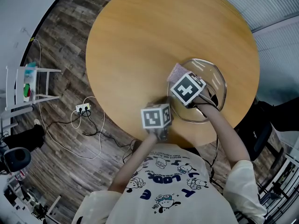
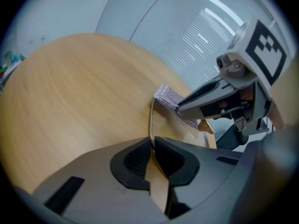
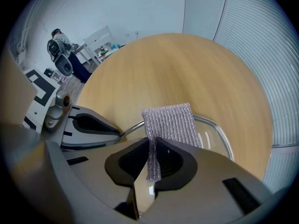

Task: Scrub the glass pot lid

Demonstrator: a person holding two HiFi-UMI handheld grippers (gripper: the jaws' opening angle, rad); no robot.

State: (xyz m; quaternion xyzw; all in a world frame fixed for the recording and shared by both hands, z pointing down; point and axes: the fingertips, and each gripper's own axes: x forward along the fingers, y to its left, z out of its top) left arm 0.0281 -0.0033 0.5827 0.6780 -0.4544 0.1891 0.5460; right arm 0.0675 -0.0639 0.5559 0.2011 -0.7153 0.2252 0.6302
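The glass pot lid (image 1: 214,76) with its metal rim lies on the round wooden table (image 1: 140,41), near its right front edge. My left gripper (image 1: 164,125) is shut on the lid's near rim (image 2: 150,118); in the left gripper view the jaws (image 2: 152,143) pinch that thin edge. My right gripper (image 1: 180,80) is over the lid, shut on a silver mesh scrub cloth (image 1: 177,71). The cloth (image 3: 170,120) hangs out past the jaws (image 3: 152,146) onto the glass (image 3: 216,141). From the left gripper view, the right gripper (image 2: 180,107) presses the cloth (image 2: 167,96) at the lid's far side.
The table's front edge (image 1: 140,136) runs just below both grippers. On the wood floor to the left lie a power strip (image 1: 83,108) and cables, beside a white rack (image 1: 29,85). A dark chair (image 1: 264,129) stands at the right.
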